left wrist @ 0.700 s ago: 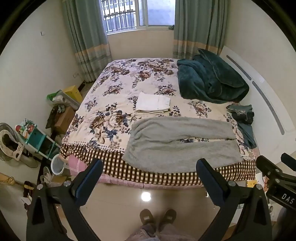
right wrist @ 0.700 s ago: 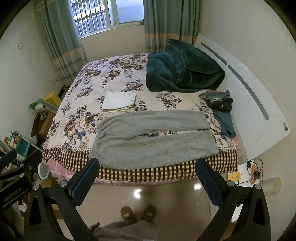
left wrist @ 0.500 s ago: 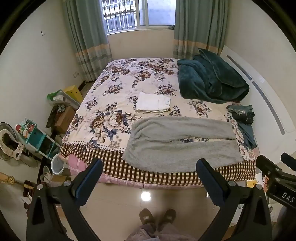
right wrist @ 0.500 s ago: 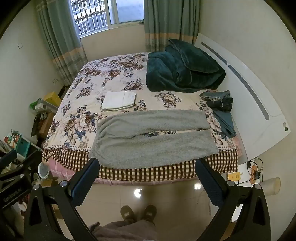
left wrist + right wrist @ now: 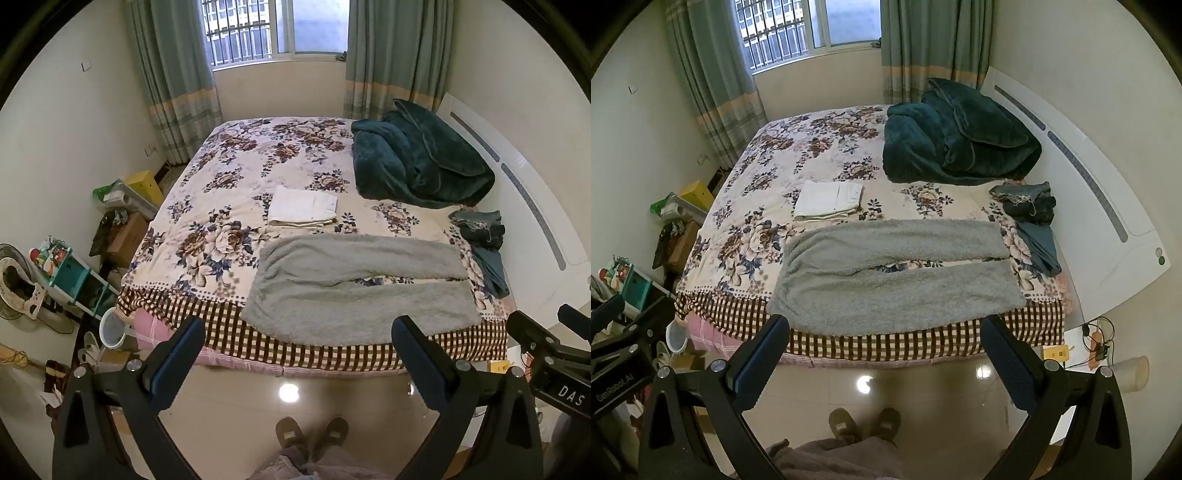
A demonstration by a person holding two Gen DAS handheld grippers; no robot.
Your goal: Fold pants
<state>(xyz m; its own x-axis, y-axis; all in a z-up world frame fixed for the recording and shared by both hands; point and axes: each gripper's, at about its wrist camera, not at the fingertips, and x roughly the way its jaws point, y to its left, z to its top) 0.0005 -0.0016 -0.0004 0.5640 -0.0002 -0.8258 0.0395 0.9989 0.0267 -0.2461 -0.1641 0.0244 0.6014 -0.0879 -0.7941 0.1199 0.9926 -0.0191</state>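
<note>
I see the grey pants (image 5: 354, 288) spread flat along the bed's (image 5: 236, 173) near edge, legs toward the headboard end. Both my left hand-held gripper (image 5: 297, 350) and right hand-held gripper (image 5: 882, 347) hang released over bare floor (image 5: 923, 384), well apart from the bed.

I'm seeing my black left gripper (image 5: 297, 363) frames with blue pads (image 5: 177, 363), silver screws, and brown slippers (image 5: 290, 432) showing below

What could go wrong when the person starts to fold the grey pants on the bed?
The pants lie at the near edge of the bed, partly over the checked border, so a pull could drag them to the floor. Both the left gripper and the right gripper are open and far off. The fluffy legs may bunch unevenly.
</note>
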